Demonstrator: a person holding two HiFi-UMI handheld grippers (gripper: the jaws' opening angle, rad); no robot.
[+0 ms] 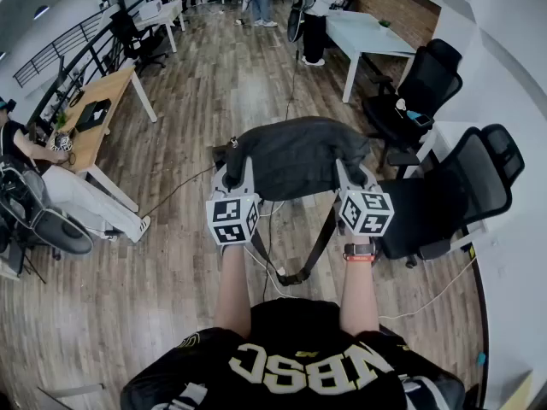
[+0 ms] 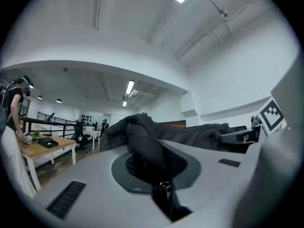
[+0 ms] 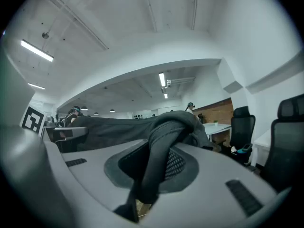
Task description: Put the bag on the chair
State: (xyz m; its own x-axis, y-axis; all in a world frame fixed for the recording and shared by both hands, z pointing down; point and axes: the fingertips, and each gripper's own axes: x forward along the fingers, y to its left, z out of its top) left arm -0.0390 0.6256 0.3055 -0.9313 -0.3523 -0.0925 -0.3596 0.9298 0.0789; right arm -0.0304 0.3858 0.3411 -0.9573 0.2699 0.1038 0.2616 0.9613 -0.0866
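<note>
The bag [image 1: 295, 156] is off the ground, slung between the two grippers above the floor [image 1: 162, 263] and just left of the chair [image 1: 466, 182]. The left gripper [image 1: 232, 159] has its jaws nearly together on a fold of dark cloth at the bag's left end, and the right gripper [image 1: 346, 167] is clamped the same way on the right end; each gripper view shows fabric bunched tight between the pads. A strap [image 1: 318, 242] with a buckle hangs loose below the bag. By my reading the carry is in hand and the placing is not yet done: the bag has to swing right until it is over the seat, then go down onto the cushion before either grip lets go. The strap could catch on the armrest or drag, so it wants to clear the seat's near edge first. The chair is on castors and may roll if nudged. The floor is wood planking with a thin cable [image 1: 175, 190] trailing across it. The room is an open office: a wooden desk [image 1: 98, 109] at the left with a seated person [image 1: 60, 190] beside it, a white desk [image 1: 363, 34] further off, a second chair [image 1: 420, 88] beyond the first, and people [image 1: 314, 11] standing at the far end.
</note>
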